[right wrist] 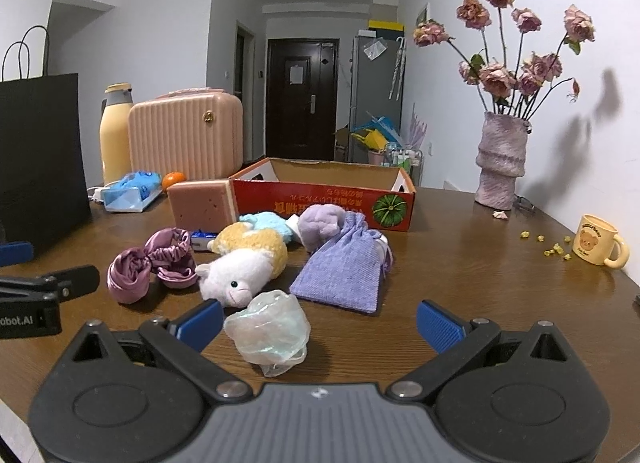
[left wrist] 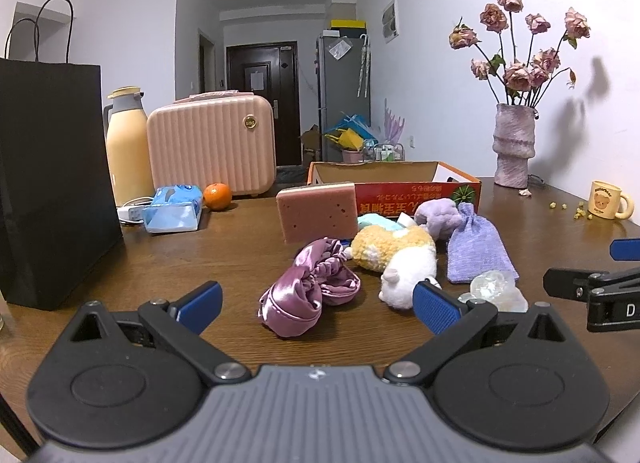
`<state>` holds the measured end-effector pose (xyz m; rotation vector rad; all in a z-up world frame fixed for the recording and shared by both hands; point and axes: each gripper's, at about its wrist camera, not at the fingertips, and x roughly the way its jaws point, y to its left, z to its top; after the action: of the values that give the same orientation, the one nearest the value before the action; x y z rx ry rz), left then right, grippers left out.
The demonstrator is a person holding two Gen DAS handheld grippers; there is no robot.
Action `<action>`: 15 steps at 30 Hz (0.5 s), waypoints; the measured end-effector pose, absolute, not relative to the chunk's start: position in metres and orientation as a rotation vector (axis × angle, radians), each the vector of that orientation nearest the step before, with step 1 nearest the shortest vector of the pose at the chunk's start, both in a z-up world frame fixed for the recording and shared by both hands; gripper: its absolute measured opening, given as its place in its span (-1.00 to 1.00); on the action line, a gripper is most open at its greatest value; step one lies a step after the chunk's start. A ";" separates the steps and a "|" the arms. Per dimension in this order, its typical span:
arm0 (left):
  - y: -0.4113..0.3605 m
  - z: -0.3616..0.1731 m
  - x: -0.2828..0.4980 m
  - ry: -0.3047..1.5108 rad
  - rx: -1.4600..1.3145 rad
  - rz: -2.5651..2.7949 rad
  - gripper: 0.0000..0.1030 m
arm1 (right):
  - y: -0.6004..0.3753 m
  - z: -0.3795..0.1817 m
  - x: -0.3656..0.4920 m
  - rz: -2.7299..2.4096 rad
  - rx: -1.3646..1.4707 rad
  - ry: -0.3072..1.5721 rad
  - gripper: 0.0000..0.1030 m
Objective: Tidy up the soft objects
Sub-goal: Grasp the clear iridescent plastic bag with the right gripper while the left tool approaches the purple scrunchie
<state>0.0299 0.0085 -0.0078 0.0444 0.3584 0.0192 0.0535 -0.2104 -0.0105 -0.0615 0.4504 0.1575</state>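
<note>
Black paper bag [left wrist: 52, 179] is standing at far left on the wooden counter [left wrist: 224, 263], w/ a yellow thermos [left wrist: 127, 143] and a ribbed pink case [left wrist: 212, 147] sitting just right of it toward the back. In front of those, a blue tissue pack [left wrist: 173, 209] is lying on its side next to a small orange [left wrist: 217, 196]. Left tool [left wrist: 318, 303] is hovering low over the counter w/ its blue pads spread wide, gripping nothing; a shiny purple scrunchie [left wrist: 308, 287] is lying between and just beyond the pads. Behind that a pink sponge block [left wrist: 317, 212] is standing on edge, touching the front left corner of the open red cardboard box [right wrist: 324, 199], which looks empty from the right wrist view. Moving right, a yellow-and-white plush animal [right wrist: 244, 263] is lying on its side in the middle of the pile, w/ a light blue soft item [right wrist: 266, 223] and a purple plush [right wrist: 320, 223] crowded behind it. A lavender drawstring pouch [right wrist: 344, 267] is lying flat just right of the plush, its neck touching the purple one. Right tool [right wrist: 320, 323] is also spread open and empty, w/ a crumpled clear-greenish soft lump [right wrist: 270, 333] sitting between its pads, nearer the left one. All soft items are lying on the counter in front of the box, none inside. Further right a textured vase [right wrist: 502, 161] w/ dried pink roses [right wrist: 516, 47] is standing by the wall, and a yellow bear mug [right wrist: 598, 241] is sitting near the right edge w/ small yellow bits [right wrist: 554, 249] scattered beside it.
</note>
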 end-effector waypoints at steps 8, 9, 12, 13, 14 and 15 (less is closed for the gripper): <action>0.014 -0.013 0.039 0.375 0.038 0.035 1.00 | -0.200 -0.022 0.075 0.178 -0.079 0.506 1.00; 0.015 -0.013 0.040 0.377 0.037 0.037 1.00 | -0.199 -0.024 0.078 0.181 -0.079 0.512 1.00; 0.018 -0.015 0.044 0.383 0.035 0.042 1.00 | -0.195 -0.028 0.085 0.195 -0.083 0.527 1.00; 0.019 -0.016 0.045 0.386 0.034 0.044 1.00 | -0.193 -0.029 0.089 0.199 -0.087 0.531 1.00; 0.020 -0.016 0.046 0.389 0.033 0.044 1.00 | -0.192 -0.031 0.091 0.201 -0.091 0.537 1.00; 0.021 -0.017 0.048 0.394 0.031 0.046 1.00 | -0.190 -0.032 0.094 0.200 -0.095 0.543 1.00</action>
<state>0.0479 0.0208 -0.0171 0.0312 0.3936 0.0459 0.0940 -0.1900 -0.0321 -0.0952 0.5432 0.1996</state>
